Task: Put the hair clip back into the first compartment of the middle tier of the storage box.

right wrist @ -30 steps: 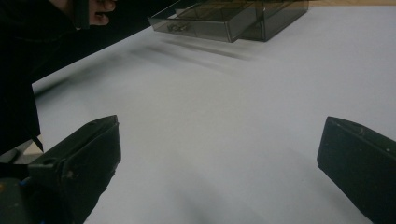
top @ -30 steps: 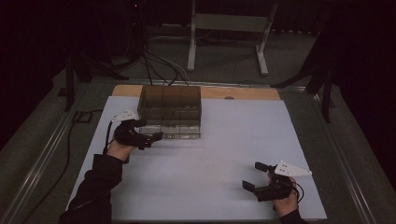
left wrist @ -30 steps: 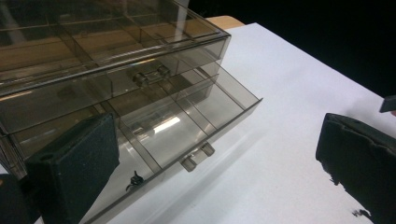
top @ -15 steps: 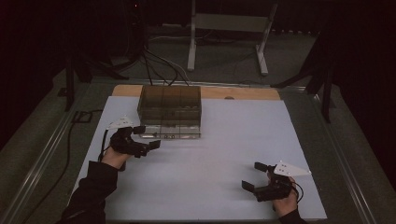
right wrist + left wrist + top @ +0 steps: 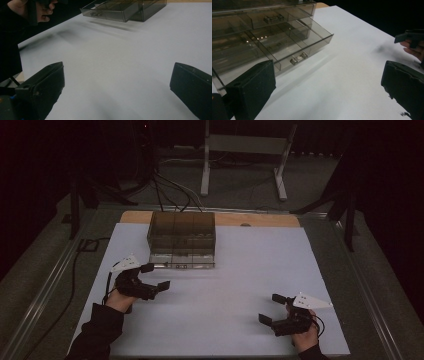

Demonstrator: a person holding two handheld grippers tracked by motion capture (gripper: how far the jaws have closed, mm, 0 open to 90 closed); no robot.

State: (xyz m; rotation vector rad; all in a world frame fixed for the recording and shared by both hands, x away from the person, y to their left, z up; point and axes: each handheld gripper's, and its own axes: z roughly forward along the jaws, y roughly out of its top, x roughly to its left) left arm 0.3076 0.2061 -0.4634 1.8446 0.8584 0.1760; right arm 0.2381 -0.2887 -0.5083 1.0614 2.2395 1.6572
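Note:
A smoke-tinted clear drawer box point(image 5: 182, 232) stands at the back middle of the white sheet point(image 5: 225, 285). Its lowest drawer point(image 5: 183, 262) sticks out toward me. In the left gripper view that drawer point(image 5: 312, 40) has dividers, and a small metal piece point(image 5: 298, 58) lies by its front wall. My left gripper point(image 5: 156, 276) hovers just in front and left of the drawer, open and holding nothing point(image 5: 329, 75). My right gripper point(image 5: 270, 308) rests open near the front right of the sheet, far from the box point(image 5: 125, 7), with only bare sheet between its jaws point(image 5: 117, 82).
A wooden board point(image 5: 260, 220) edges the sheet behind the box. Metal rails point(image 5: 55, 270) run along the table's sides, and a cable point(image 5: 75, 265) lies at the left. A white stand point(image 5: 240, 150) and cables occupy the dark floor beyond.
My left gripper has drawn back a little from the box's front toward the near side. The right gripper has barely moved.

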